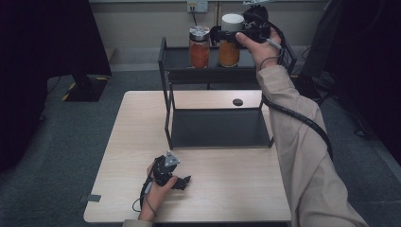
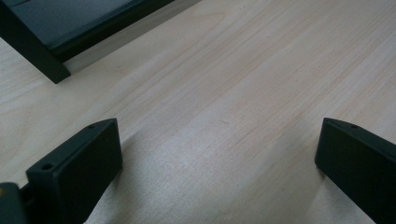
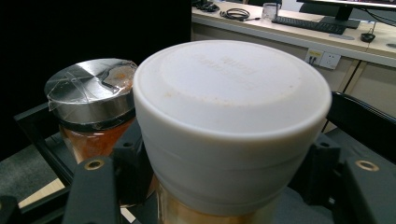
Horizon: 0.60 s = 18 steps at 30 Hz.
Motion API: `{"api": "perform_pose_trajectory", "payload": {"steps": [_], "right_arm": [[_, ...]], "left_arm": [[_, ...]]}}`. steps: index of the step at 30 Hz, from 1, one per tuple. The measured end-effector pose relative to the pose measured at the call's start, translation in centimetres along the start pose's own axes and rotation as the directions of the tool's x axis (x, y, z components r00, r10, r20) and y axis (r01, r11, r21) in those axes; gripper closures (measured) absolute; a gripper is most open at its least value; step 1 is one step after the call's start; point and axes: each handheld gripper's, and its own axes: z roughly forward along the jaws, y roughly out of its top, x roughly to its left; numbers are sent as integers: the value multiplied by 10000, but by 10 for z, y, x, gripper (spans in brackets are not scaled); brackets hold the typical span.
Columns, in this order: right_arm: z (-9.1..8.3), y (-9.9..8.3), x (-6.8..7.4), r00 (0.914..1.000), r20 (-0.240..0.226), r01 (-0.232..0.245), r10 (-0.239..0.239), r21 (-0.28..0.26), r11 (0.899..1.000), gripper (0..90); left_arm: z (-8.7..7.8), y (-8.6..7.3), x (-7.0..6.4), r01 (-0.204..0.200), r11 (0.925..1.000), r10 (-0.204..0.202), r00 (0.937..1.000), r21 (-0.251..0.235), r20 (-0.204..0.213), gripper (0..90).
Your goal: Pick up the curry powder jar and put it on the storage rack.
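A black two-tier shelf (image 1: 215, 128) stands on the wooden table (image 1: 236, 189). Two jars of orange contents sit on its top tier: a silver-lidded jar (image 1: 199, 47) (image 3: 91, 91) on the left and a white-lidded jar (image 1: 230, 46) (image 3: 229, 107) on the right. My right gripper (image 1: 228, 35) (image 3: 229, 191) is raised to that tier, and its jaws press on both sides of the white-lidded jar just below the lid. My left gripper (image 1: 185, 181) (image 2: 219, 154) rests low over the table's front part, open, with bare wood between its jaws.
A small black disc (image 1: 238, 101) lies on the table behind the shelf. A corner of the shelf base (image 2: 56, 44) lies ahead of the left gripper. Beyond the table are a wall socket (image 1: 197, 5) and a desk with a keyboard (image 3: 308, 23).
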Motion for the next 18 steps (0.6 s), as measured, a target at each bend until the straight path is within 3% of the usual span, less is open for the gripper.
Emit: {"api": "perform_pose_trajectory", "payload": {"steps": [4,8,12,17,18], "right_arm": [[0,0,2,9999,55,143,-143,28,9999,326],[-2,-1,4,9999,87,106,-105,-115,9999,221],[-5,4,9,9993,71,354,-354,60,9994,112],[-10,5,11,9992,4,404,-404,189,9990,60],[-13,4,15,9991,198,370,-374,200,9991,26]], "left_arm": [[0,0,0,-3,10000,3,10000,1,1,0],[0,0,0,0,10000,0,10000,2,-1,0],[0,0,0,0,10000,0,10000,1,-1,0],[0,0,0,-3,10000,3,10000,1,0,0],[0,0,0,-2,10000,2,10000,1,-4,0]]}}
